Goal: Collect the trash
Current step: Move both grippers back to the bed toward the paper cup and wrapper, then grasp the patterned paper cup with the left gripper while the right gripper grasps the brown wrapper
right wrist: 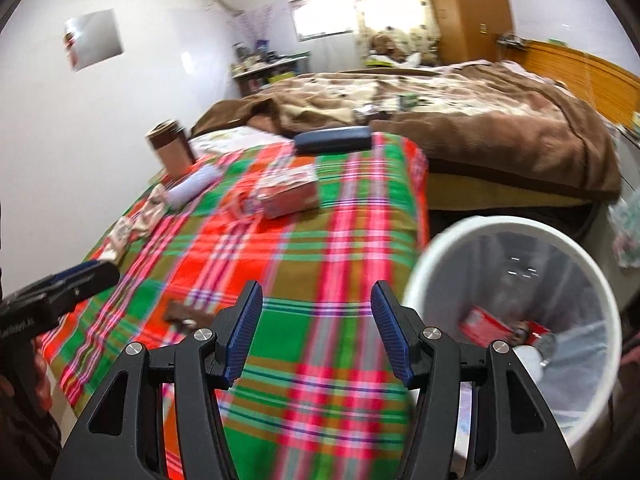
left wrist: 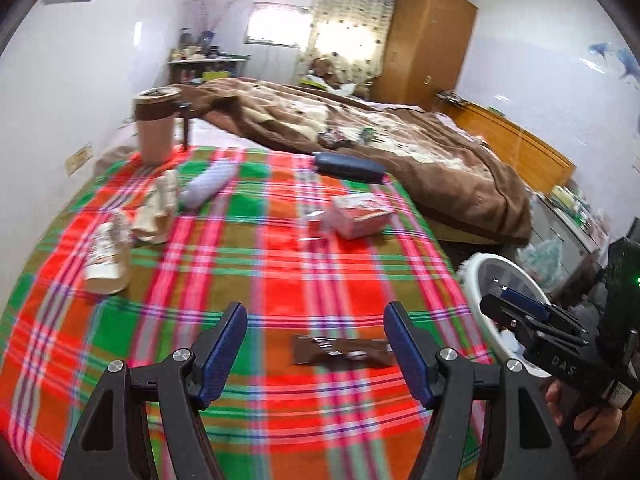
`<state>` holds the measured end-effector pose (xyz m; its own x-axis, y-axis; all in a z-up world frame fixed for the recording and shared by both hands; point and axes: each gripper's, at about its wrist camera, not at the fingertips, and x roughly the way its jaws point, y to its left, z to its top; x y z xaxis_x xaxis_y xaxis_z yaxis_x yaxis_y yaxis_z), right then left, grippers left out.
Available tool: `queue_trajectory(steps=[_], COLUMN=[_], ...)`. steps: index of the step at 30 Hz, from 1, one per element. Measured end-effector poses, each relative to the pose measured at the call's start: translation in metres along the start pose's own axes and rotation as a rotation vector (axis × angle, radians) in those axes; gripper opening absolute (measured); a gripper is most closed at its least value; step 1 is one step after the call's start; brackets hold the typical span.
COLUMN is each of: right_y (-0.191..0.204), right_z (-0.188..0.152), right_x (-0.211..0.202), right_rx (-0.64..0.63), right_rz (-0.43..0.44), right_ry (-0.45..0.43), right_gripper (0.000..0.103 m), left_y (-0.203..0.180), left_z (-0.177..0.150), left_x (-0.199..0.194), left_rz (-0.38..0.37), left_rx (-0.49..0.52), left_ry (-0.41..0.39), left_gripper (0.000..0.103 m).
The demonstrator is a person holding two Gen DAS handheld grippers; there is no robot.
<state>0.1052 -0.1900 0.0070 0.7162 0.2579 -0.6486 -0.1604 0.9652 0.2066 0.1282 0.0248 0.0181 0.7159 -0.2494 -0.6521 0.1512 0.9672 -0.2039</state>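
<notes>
Left gripper [left wrist: 316, 344]: jaws spread wide, empty, above the plaid blanket [left wrist: 248, 280]. Brown wrapper [left wrist: 342, 352]: flat on the blanket just beyond the fingertips, nearer the right finger, not touching.

Right gripper [right wrist: 317, 332]: jaws likewise wide, holding nothing, near the blanket's edge. White bin [right wrist: 516, 240]: just right of it, containing a red packet [right wrist: 486, 326].

Farther on the blanket: crumpled paper cup [left wrist: 108, 256], red carton [left wrist: 360, 214], dark case [left wrist: 348, 166], brown tumbler [left wrist: 155, 126]. Beyond: brown quilt [left wrist: 400, 136].
</notes>
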Motion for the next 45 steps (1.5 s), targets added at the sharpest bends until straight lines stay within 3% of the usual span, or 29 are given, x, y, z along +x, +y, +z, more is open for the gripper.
queue_trajectory(steps=[8, 19, 30, 40, 45], right_y=[0.035, 0.074, 0.091, 0.096, 0.097], right_z=[-0.005, -0.015, -0.016, -0.012, -0.012], right_x=[0.023, 0.051, 0.069, 0.075, 0.077], right_rx=[-0.068, -0.218, -0.306, -0.324, -0.310], right_rz=[0.091, 0.160, 0.115, 0.079, 0.079], right_ry=[0.055, 0.169, 0.242, 0.251, 0.248], right_gripper=[0.058, 0.058, 0.061, 0.061, 0.061], left_y=[0.061, 0.115, 0.163, 0.178, 0.181], left_z=[-0.005, -0.005, 0.009, 0.029, 0.034], left_x=[-0.007, 0.001, 0.022, 0.048, 0.060], left_rz=[0.083, 0.133, 0.155, 0.110, 0.125], left_rx=[-0.085, -0.136, -0.210, -0.253, -0.257], left_ry=[-0.002, 0.011, 0.031, 0.074, 0.085], left_gripper=[0.070, 0.072, 0.078, 0.082, 0.082])
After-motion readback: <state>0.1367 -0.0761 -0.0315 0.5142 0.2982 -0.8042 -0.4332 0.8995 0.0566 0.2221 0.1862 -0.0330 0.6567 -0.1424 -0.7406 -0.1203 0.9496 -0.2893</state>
